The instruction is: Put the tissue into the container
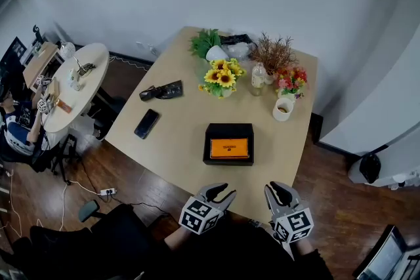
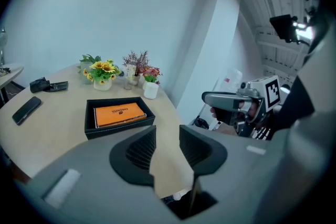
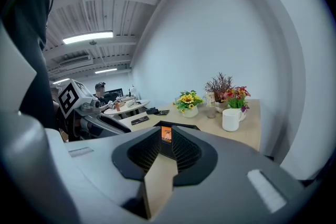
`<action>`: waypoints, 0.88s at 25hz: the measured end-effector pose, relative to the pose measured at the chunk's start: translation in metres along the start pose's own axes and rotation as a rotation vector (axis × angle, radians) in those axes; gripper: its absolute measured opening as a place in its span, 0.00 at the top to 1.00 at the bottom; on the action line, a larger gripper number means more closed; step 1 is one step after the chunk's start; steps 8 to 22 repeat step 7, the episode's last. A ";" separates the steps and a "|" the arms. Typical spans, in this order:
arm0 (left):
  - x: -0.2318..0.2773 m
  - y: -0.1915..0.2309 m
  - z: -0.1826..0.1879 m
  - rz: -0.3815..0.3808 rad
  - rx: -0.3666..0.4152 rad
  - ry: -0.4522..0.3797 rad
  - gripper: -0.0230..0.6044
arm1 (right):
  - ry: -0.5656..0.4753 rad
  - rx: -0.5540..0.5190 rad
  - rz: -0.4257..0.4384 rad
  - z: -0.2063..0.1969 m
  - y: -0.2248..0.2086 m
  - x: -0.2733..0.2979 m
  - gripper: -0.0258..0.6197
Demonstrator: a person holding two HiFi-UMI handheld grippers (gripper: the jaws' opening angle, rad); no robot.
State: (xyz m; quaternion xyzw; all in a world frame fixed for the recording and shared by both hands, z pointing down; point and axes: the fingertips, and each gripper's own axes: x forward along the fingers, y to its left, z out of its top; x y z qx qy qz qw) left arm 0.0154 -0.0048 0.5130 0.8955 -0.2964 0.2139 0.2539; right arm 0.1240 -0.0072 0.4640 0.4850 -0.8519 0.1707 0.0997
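Note:
A black box (image 1: 209,144) lies open on the tan table (image 1: 177,147), with an orange tissue pack (image 1: 229,148) flat inside it. The left gripper view shows the same box (image 2: 119,126) and orange pack (image 2: 119,114) ahead on the left. My left gripper (image 1: 220,192) hovers at the table's near edge, short of the box; its jaws stand slightly apart with nothing between them (image 2: 167,136). My right gripper (image 1: 279,192) is beside it on the right, jaws nearly together and empty (image 3: 167,136). A sliver of the orange pack (image 3: 166,134) shows through its narrow gap.
A phone (image 1: 146,123) and a black pouch (image 1: 162,91) lie on the table's left side. At the far end stand sunflowers (image 1: 222,79), a bottle (image 1: 258,79), red flowers (image 1: 291,80) and a white mug (image 1: 283,109). A round side table (image 1: 72,85) stands at the left.

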 end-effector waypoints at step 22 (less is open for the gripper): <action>0.000 0.001 -0.006 -0.006 0.000 0.023 0.77 | -0.028 -0.006 -0.004 -0.007 0.000 0.003 0.87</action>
